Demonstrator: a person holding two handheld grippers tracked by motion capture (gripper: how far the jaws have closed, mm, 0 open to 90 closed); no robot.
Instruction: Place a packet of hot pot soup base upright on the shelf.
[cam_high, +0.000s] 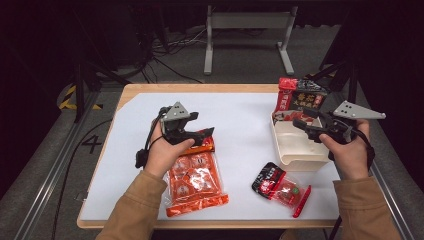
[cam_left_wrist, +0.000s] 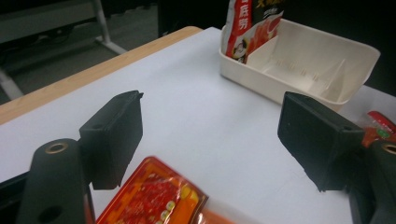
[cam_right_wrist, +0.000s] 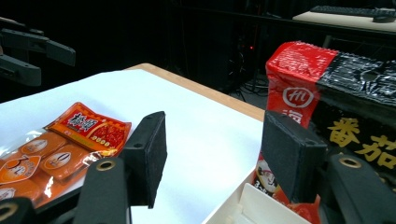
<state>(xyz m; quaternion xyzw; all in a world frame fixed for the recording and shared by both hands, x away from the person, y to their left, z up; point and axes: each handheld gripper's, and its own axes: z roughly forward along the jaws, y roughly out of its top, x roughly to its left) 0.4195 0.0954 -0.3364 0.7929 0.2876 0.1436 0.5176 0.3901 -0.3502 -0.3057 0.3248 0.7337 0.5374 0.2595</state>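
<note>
The left gripper (cam_high: 200, 134), jaws wide and empty, hangs over the orange pack's (cam_high: 195, 179) far end (long axis toward the tabletop's near edge); the right gripper (cam_high: 304, 123), likewise empty, hovers over the tray (cam_high: 300, 161).

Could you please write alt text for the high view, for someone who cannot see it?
A person's hands hold two open grippers over a white table: the left gripper above an orange packet, the right gripper over a white bin.

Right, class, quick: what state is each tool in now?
Left tool: open, holding nothing, above the orange packet.
Right tool: open, holding nothing, by the white bin.
</note>
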